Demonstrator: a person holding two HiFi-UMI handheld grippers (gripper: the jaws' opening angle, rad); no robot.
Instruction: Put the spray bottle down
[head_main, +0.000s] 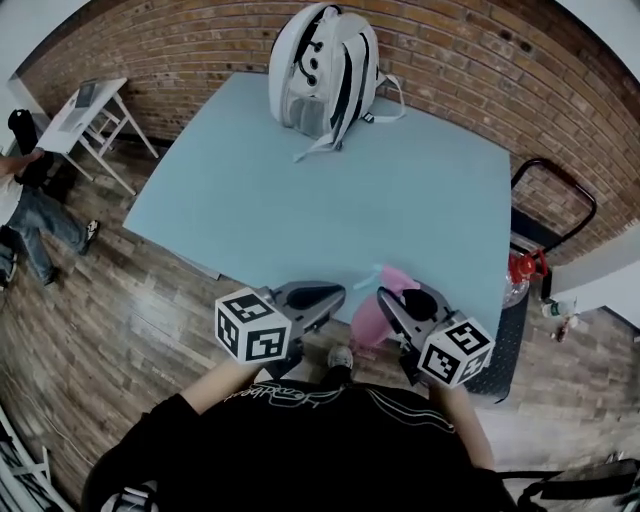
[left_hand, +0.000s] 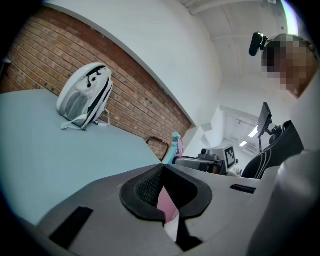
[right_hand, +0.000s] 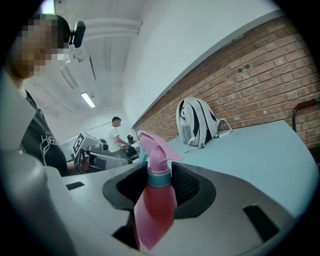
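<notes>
A pink spray bottle (head_main: 372, 318) with a teal collar stands upright between the jaws of my right gripper (head_main: 386, 300), which is shut on it just below the nozzle; it hangs at the near edge of the light blue table (head_main: 350, 190). In the right gripper view the spray bottle (right_hand: 155, 200) fills the space between the jaws of the right gripper (right_hand: 159, 186). My left gripper (head_main: 338, 297) hovers just left of the bottle, jaws together and holding nothing. From the left gripper (left_hand: 163, 192) view, the bottle's nozzle (left_hand: 176, 141) shows beyond the jaws.
A white backpack (head_main: 325, 70) stands at the table's far side by the brick wall. A black hand truck (head_main: 552, 205) and a red object (head_main: 524, 266) sit to the right of the table. A white folding table (head_main: 92, 115) and a person (head_main: 30, 205) are at far left.
</notes>
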